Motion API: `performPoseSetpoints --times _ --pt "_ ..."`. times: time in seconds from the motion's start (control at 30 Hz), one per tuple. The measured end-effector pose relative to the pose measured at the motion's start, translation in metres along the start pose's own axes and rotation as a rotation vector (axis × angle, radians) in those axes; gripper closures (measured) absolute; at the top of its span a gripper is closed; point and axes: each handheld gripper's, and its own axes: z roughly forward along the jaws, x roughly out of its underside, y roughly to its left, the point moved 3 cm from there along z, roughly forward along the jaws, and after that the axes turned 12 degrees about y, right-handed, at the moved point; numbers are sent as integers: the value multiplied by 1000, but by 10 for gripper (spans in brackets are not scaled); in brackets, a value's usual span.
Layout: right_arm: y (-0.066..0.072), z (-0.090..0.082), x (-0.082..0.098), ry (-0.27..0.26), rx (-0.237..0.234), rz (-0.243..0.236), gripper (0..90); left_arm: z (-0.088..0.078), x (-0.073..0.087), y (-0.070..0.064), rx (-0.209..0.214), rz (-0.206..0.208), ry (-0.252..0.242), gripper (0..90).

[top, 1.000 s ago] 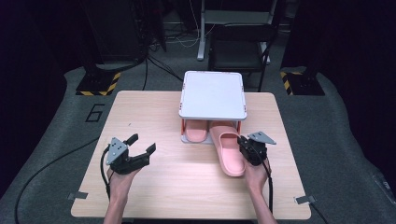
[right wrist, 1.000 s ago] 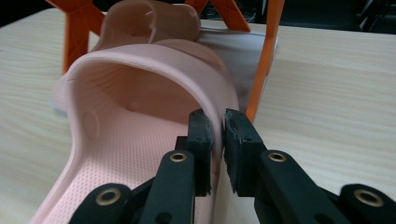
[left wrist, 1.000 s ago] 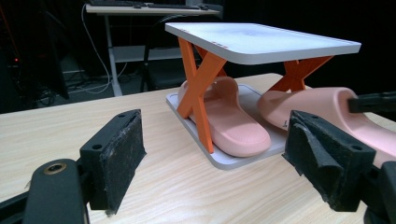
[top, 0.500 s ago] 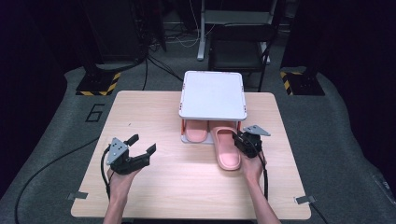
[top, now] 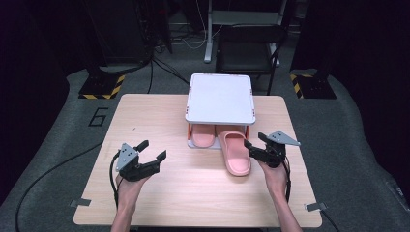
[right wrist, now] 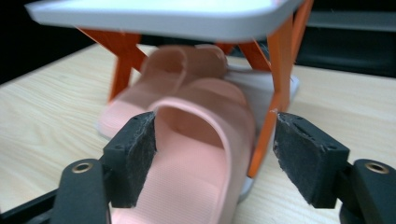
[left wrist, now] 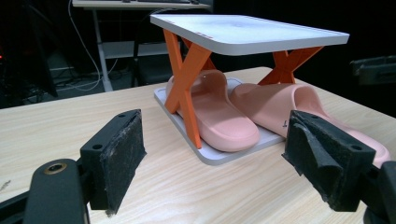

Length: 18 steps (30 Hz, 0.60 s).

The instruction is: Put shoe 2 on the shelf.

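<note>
Sitting just beside the pink slipper, the right tongs have just been opening, holding nothing; the left tongs hang wide open, empty, over the worktop.

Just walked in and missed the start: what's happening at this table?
A person is sliding pink slippers onto a small rack's bottom tray. The left slipper is in; the right slipper still sticks out. The right gripper, beside it, has just been opening, nothing pressed between its pads. The left gripper waits open.
</note>
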Motion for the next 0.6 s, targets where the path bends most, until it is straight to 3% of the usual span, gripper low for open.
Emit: performPoseSetpoints --times 0.13,0.2,0.3,0.43,0.5,0.6 --pt "3 -15 -15 -66 -46 -33 284 11 -1 -13 40 21 22 193" --pt "4 -19 -26 -89 -73 -44 295 21 -1 -23 66 51 39 193" --pt "6 -19 -50 -81 -120 -67 289 40 0 -42 120 58 72 193" --pt "5 -9 -77 -65 -124 -110 292 66 2 -66 171 55 110 193" --pt "4 -2 -83 -37 -127 -121 294 83 3 -79 190 64 125 193" --pt "1 9 -88 7 -124 -124 300 107 4 -99 234 85 185 193"
